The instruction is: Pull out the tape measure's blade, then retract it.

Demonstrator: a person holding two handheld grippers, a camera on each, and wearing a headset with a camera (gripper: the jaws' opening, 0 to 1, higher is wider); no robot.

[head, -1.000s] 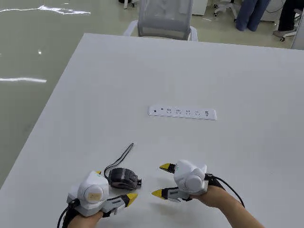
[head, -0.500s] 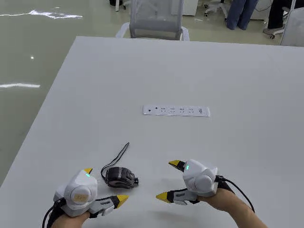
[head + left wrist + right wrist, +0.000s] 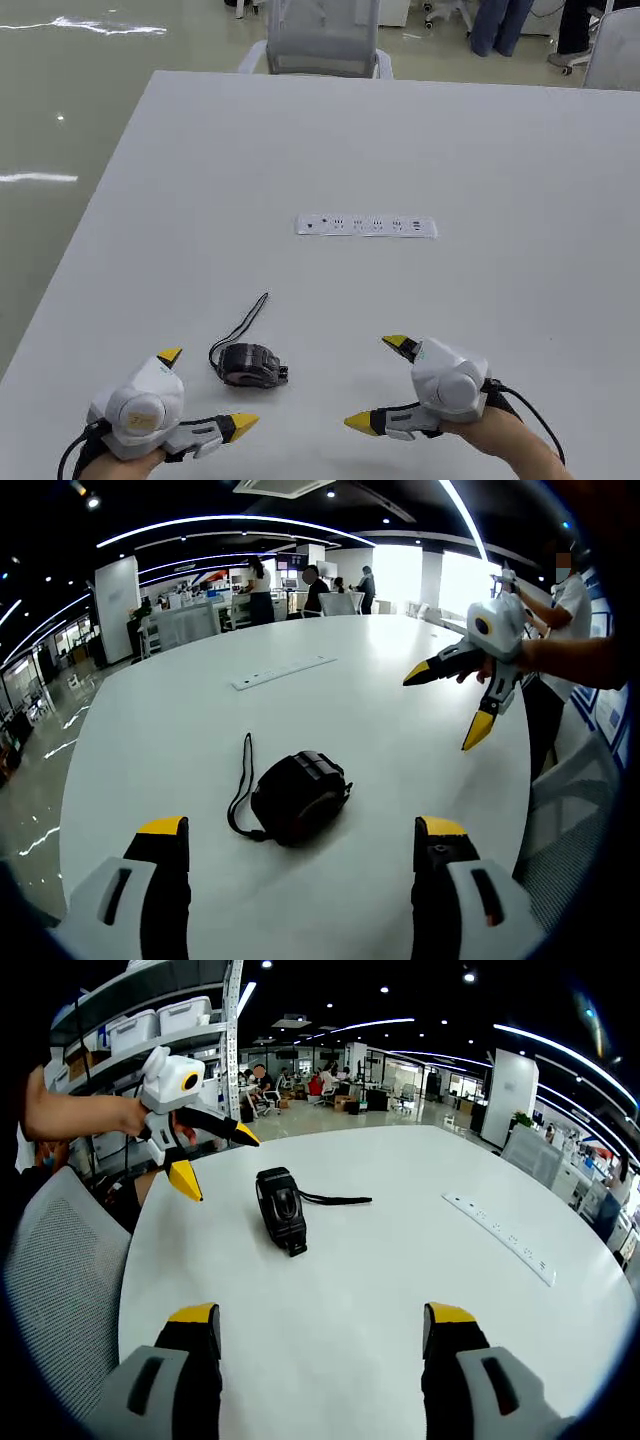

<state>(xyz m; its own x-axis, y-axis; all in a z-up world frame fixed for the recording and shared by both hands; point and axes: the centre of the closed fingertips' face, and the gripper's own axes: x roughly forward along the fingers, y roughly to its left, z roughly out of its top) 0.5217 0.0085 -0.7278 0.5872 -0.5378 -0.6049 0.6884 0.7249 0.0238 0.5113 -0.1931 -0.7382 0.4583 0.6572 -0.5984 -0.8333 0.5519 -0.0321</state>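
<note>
A black tape measure [image 3: 248,364] with a black wrist strap [image 3: 240,325] lies on the white table [image 3: 400,150], blade retracted. It sits ahead of my left gripper's jaws as tape measure [image 3: 297,796], and farther off as tape measure [image 3: 279,1207] in the right gripper view. My left gripper [image 3: 198,394] stands open just left of it, not touching. My right gripper [image 3: 381,384] is open to its right, a hand's width away. Each gripper shows in the other's view: the right gripper [image 3: 448,702] and the left gripper [image 3: 212,1160].
A white power strip [image 3: 366,226] lies mid-table beyond the tape measure. A grey office chair [image 3: 322,36] stands at the far edge. The table's left edge runs close to my left gripper. People stand in the background.
Both grippers have drawn back from the tape measure, left gripper to the left, right gripper to the right. The tape measure lies where it was; the head camera shifted slightly.
</note>
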